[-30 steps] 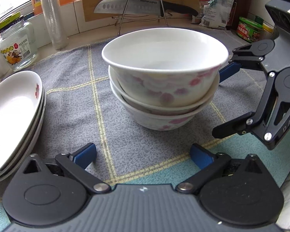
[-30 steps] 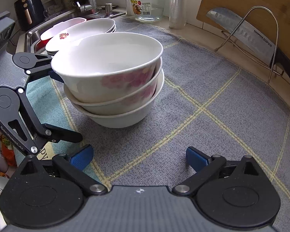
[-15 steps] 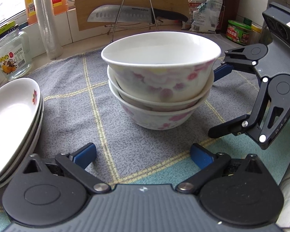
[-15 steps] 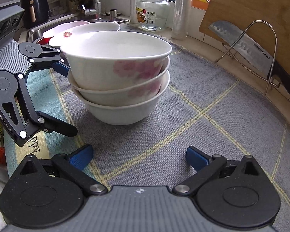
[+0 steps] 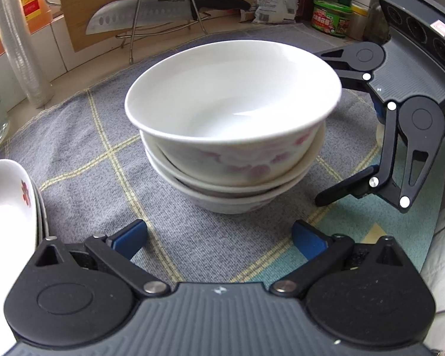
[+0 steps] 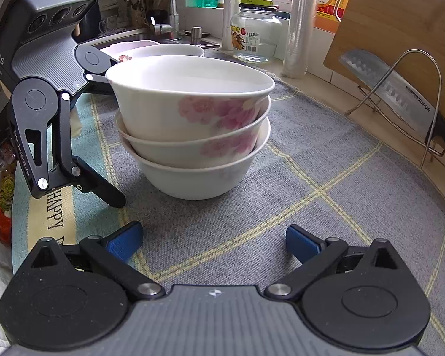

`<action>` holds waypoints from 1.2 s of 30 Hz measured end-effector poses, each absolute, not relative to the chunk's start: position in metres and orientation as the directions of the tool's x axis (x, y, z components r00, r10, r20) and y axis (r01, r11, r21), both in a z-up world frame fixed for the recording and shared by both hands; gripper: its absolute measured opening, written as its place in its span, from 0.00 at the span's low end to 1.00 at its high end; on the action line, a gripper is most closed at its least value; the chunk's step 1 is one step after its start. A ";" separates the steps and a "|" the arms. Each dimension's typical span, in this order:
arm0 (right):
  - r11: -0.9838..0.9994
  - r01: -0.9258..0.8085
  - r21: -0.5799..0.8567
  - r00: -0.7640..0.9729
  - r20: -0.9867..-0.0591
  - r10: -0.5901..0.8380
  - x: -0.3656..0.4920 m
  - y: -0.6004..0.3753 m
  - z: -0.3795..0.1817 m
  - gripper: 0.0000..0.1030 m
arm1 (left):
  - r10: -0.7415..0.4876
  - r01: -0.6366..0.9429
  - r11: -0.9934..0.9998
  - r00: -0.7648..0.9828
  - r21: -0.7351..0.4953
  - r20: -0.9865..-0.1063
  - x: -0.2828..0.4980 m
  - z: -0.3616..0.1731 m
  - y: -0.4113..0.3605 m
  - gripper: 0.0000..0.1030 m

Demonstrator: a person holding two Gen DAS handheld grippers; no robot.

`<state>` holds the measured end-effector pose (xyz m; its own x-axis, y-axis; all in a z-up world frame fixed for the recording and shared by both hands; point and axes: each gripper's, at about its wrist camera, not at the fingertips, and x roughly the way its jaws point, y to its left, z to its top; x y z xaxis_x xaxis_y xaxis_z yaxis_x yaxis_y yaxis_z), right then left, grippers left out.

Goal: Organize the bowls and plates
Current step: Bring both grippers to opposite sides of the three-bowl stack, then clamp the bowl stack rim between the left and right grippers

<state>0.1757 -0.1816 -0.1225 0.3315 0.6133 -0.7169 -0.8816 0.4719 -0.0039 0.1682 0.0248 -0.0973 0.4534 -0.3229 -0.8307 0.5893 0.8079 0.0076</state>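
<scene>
Bowls [image 5: 234, 136] stacked, left gripper [image 5: 219, 238] jaws apart

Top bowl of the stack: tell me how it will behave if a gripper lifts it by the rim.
The top bowl looks glazed, so probably slippery. It sits tilted in the bowl stack, so it may rock. Likely rigid and breakable.

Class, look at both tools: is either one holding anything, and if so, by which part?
Nothing is held. The left tool and right tool are both open, apart from the bowls stacked on the mat.
</scene>
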 end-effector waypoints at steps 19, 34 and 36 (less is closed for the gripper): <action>0.387 -0.922 -0.004 0.234 -0.801 0.551 0.206 -0.132 -0.115 1.00 | -0.493 0.788 0.616 0.393 0.008 -0.776 0.183 -0.107 0.036 1.00; 0.317 -0.948 -0.005 0.189 -0.812 0.552 0.217 -0.121 -0.115 1.00 | -0.484 0.804 0.595 0.368 0.010 -0.794 0.191 -0.107 0.035 1.00; 0.318 -0.948 -0.006 0.192 -0.808 0.558 0.216 -0.124 -0.114 1.00 | -0.470 0.805 0.593 0.359 0.013 -0.806 0.192 -0.106 0.033 1.00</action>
